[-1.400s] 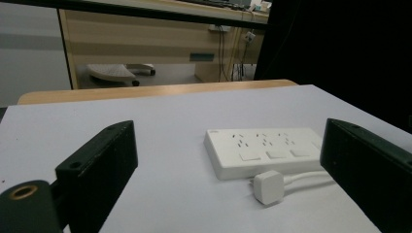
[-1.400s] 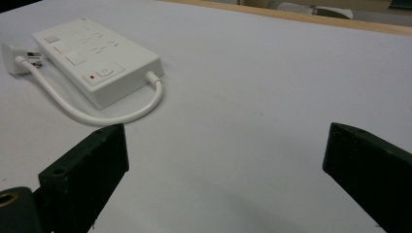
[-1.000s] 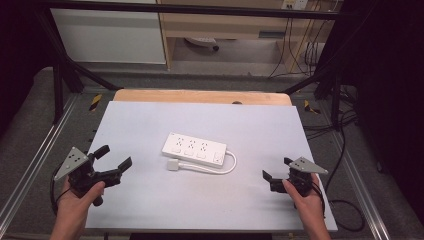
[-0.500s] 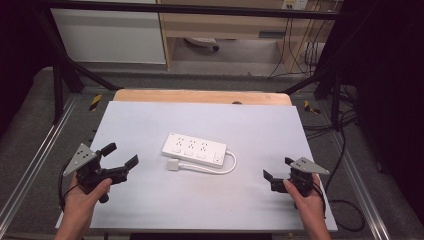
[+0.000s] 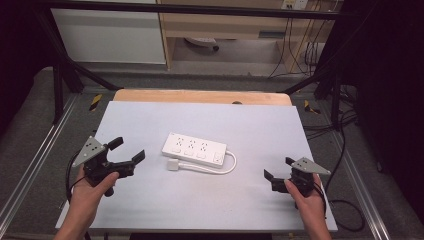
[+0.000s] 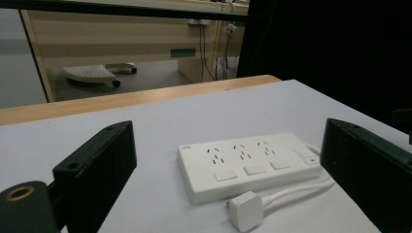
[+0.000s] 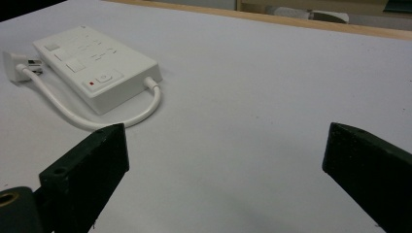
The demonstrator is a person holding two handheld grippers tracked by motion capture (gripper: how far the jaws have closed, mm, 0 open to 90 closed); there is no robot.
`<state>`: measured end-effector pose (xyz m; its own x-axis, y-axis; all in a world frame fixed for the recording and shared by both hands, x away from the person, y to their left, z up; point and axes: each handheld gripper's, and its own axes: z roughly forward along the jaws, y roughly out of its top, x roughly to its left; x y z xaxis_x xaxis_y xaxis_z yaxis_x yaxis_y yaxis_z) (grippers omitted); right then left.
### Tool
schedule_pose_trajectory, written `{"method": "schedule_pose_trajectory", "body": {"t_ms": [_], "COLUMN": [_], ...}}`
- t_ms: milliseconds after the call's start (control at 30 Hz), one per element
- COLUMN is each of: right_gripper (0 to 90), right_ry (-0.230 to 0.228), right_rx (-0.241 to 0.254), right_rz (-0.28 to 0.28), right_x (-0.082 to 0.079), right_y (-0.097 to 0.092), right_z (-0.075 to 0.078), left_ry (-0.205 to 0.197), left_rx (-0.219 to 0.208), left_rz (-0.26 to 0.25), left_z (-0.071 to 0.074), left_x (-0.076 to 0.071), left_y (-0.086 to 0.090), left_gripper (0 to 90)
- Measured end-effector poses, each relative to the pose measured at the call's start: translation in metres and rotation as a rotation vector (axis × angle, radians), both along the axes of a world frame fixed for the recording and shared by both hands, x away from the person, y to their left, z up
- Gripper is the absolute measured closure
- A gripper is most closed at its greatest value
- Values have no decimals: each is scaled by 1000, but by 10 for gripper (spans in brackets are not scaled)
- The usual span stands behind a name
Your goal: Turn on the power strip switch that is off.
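Room: dim lab, wooden desk and cables behind, black frame rails around the table [image 5: 150,210].
Surface: pale grey mat over a wooden top, bare apart from one item.
Left gripper [image 5: 125,152]: held low at the left side of the table, jaws spread wide, nothing between them, aimed toward the middle.
Left gripper view: both black jaws frame the strip [image 6: 248,165] and plug [image 6: 245,209], so already lined up on them.
Right gripper [image 5: 279,169]: at the right side near the front edge, jaws apart and empty, well apart from the strip.
Strip [image 5: 194,149]: white three-socket power strip, flat, sockets up, near the table's centre, slightly skewed.
Cord [image 5: 220,170]: short white loop leaving the strip's right end, curling along its near side.
Plug [image 5: 172,164]: white, lying on the mat just beside the strip's near left corner, not in any socket.
Step in hand: likely a reach for the plug with the left while the right comes in to steady the strip.
Doing it well: approach low and level, close on the plug's flat sides rather than the cord, keep prongs free; pin the strip's switch end before any pushing, since a light strip would probably slide on the smooth mat.
Risk: snagging the cord loop and dragging the strip askew.
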<state>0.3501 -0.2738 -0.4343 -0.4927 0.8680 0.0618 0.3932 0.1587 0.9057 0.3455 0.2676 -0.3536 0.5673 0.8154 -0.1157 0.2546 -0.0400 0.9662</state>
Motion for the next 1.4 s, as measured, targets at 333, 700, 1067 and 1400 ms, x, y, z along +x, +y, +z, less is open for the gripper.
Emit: {"method": "schedule_pose_trajectory", "body": {"t_ms": [333,700,1067,1400], "right_gripper": [34,34,34,34], "right_ry": [-4,-3,-4,-9], "right_rx": [0,0,8,7], "right_rz": [-1,-2,-7,-6], "right_x": [0,0,-1,-1], "right_y": [0,0,-1,-2], "right_z": [0,0,1,2], "left_ry": [20,38,36,23], "left_rx": [11,26,4,22], "left_rz": [3,3,19,26], "left_z": [-1,-3,-2,-2], "left_x": [8,18,24,29], "left_y": [-7,-14,-16,-22], "left_gripper": [81,101,141,248]}}
